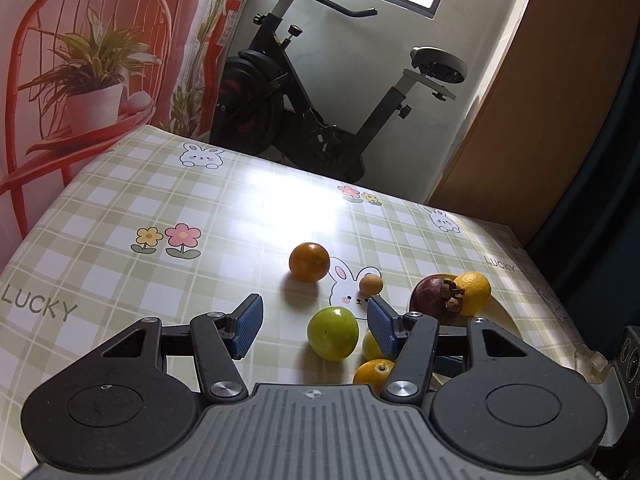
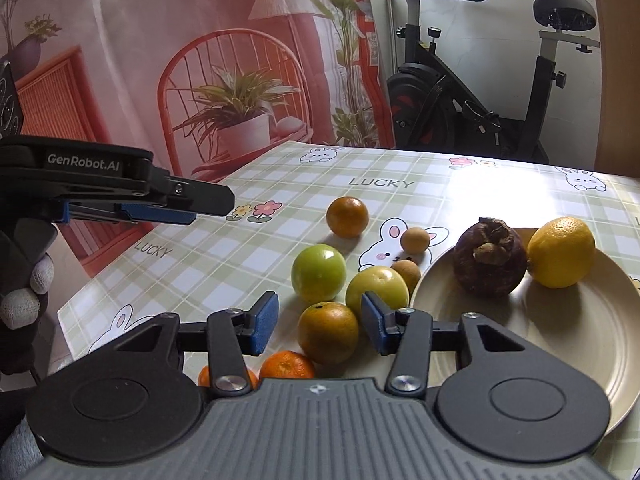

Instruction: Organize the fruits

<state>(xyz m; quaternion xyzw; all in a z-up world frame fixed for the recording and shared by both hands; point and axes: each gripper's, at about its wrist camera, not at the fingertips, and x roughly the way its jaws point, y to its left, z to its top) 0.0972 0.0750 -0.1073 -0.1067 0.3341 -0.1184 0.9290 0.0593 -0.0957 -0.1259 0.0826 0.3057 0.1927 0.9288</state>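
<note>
A cream plate (image 2: 560, 360) at the right holds a dark mangosteen (image 2: 490, 258) and a lemon (image 2: 560, 252). Loose on the checked tablecloth lie a far orange (image 2: 347, 216), two small longans (image 2: 415, 240), a green apple (image 2: 319, 273), a yellow-green fruit (image 2: 378, 288), a near orange (image 2: 328, 332) and tangerines (image 2: 286, 364). My right gripper (image 2: 319, 296) is open, the near orange just ahead between its fingers. My left gripper (image 1: 314, 300) is open and empty over the table, with the green apple (image 1: 332, 333) below its gap. It also shows from the side as the left gripper (image 2: 192, 208).
An exercise bike (image 1: 320, 92) stands beyond the table's far edge. A printed backdrop (image 2: 200, 60) hangs behind the left side. A gloved hand (image 2: 24, 300) holds the left gripper's handle. The tablecloth (image 1: 140, 208) is bare at left and back.
</note>
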